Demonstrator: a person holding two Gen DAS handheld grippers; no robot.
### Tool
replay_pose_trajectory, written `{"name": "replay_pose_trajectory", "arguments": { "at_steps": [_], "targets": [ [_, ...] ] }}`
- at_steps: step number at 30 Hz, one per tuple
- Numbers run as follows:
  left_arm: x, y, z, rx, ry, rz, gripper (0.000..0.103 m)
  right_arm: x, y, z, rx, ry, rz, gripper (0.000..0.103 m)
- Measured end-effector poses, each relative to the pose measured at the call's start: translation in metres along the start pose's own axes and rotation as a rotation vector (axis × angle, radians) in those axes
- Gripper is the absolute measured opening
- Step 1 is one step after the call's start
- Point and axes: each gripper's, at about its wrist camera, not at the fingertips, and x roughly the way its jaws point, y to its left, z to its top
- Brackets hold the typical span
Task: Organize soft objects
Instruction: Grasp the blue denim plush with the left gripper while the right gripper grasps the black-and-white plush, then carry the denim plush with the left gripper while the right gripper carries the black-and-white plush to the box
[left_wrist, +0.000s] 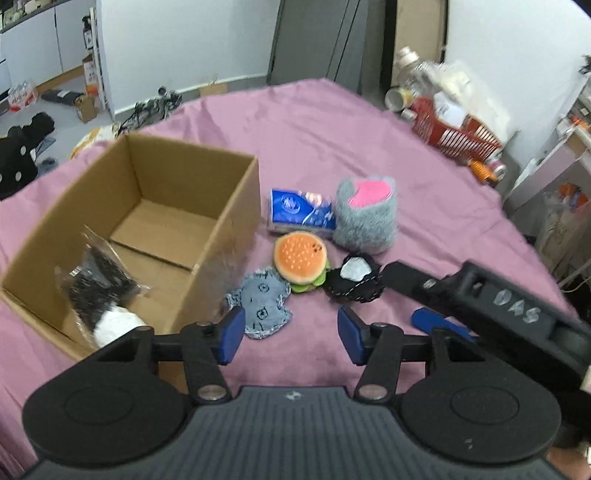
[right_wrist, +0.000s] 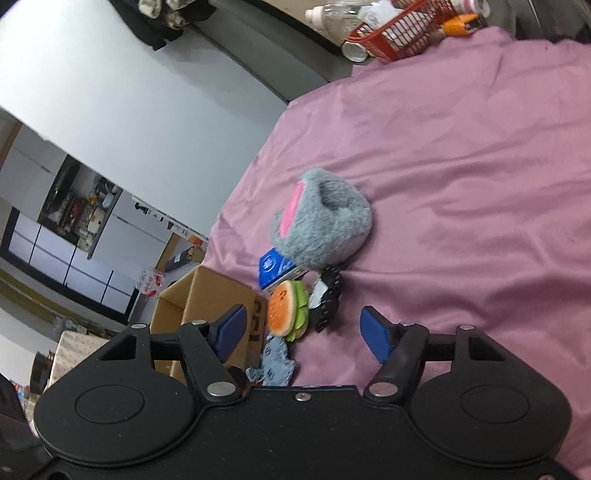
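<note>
Ahead-left of the left gripper (left_wrist: 291, 334) stands a cardboard box (left_wrist: 192, 206). Both grippers gape, holding nothing. A denim patch (left_wrist: 262, 302) lies flat, frayed-edged, just ahead.

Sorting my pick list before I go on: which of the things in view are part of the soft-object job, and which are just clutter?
For the job:
box
bagged plush, already in the box
denim patch
burger plush
black pouch
grey slipper
blue pack

Lying about:
red basket
bottles behind it
floor clutter beyond the bed
</note>
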Motion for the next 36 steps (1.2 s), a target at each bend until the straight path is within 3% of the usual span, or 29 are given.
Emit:
{"name": "replay_pose_trajectory", "arguments": {
  "at_steps": [5, 10, 17, 22, 24, 25, 29, 36],
  "targets": [
    [0.026, -0.007, -0.002, 0.012, 0.019, 0.045, 0.049, 0.017, -0.011, 0.004, 0.039, 0.033, 0.009, 0.059],
    [0.046, -0.015, -0.006, 0.032, 0.017, 0.136, 0.04, 0.03, -0.012, 0.005, 0.043, 0.061, 0.032, 0.052],
    [0.07, -0.02, -0.01, 0.052, 0.036, 0.202, 0.035, 0.054, -0.016, 0.007, 0.067, 0.094, 0.017, 0.051],
    [0.078, -0.028, -0.012, 0.063, 0.026, 0.239, 0.035, 0.058, -0.027, 0.005, 0.107, 0.097, -0.006, 0.024],
    [0.078, -0.028, -0.012, 0.057, 0.017, 0.233, 0.032, 0.056, -0.031, 0.004, 0.126, 0.092, -0.004, 0.021],
    [0.077, -0.027, -0.012, 0.055, 0.014, 0.23, 0.023, 0.054, -0.031, 0.004, 0.133, 0.089, -0.006, 0.021],
    [0.067, -0.018, -0.012, 0.036, 0.008, 0.202, 0.015, 0.045, -0.018, 0.001, 0.082, 0.074, -0.036, 0.02],
    [0.031, -0.016, -0.013, 0.022, -0.021, 0.076, 0.013, 0.018, 0.001, -0.005, 0.047, 0.023, -0.079, 0.02]
  ]
}}
